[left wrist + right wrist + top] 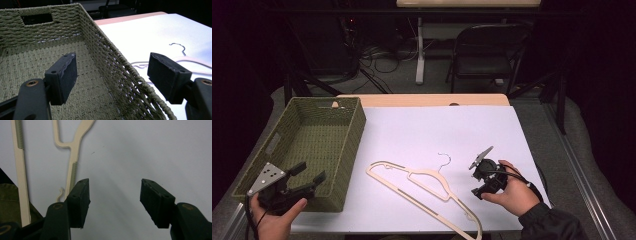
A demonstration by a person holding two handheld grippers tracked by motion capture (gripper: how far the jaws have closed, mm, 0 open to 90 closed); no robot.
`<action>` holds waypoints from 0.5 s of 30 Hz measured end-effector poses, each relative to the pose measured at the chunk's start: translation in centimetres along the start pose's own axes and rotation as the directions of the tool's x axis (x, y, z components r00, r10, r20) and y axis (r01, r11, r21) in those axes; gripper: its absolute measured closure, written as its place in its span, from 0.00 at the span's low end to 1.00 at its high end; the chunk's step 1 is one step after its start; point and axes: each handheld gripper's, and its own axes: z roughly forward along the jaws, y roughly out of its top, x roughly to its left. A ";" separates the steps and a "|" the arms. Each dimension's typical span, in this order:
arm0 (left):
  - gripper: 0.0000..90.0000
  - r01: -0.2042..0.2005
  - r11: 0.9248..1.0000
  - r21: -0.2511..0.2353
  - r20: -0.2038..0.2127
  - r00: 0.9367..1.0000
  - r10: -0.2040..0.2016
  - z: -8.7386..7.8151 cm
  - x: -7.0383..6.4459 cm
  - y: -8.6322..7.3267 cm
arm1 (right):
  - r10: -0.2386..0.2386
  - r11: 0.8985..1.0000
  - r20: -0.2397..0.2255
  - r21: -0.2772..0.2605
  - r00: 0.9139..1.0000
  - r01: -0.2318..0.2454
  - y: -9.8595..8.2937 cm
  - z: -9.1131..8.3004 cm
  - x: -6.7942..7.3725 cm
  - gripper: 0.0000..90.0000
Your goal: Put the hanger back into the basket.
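— One container on the table?

— One: a woven basket (343, 131), olive green, at the left edge of the white table top (427, 130). It stands upright, with a cut-out handle slot in its far wall. The left gripper view looks onto its woven floor (30, 72); the part of the floor that shows is bare.

— The left gripper?

— The left gripper (310, 173) hangs at the basket's near end, held in a hand (276, 220). Jaws apart, nothing between them. In its own view one pad (66, 75) sits over the basket's inside and the other over the table outside, so the long rim runs between them without touching either.

— And the hanger?

— The hanger (427, 186) lies flat on the white top, just right of the basket, outside it. Cream body, metal hook (444, 159) pointing toward the far side.

— The right gripper?

— The right gripper (475, 177) is just right of the hanger, low over the table, in the right hand (512, 192). Jaws spread wide and empty; its own view shows bare table between them and the hanger (72, 160) lying beyond the left pad. No contact seen.
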 end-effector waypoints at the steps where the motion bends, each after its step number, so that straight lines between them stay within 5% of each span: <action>1: 0.27 0.000 1.000 0.000 0.000 1.000 0.000 0.0 0.0 0.0 | -0.001 1.000 -0.013 0.001 1.000 0.001 0.1 0.1 0.0 0.46; 15: 0.27 -0.004 1.000 0.000 0.004 1.000 0.004 0.1 -0.1 0.1 | -0.046 0.998 -0.029 0.043 0.999 0.047 1.7 1.0 0.7 0.46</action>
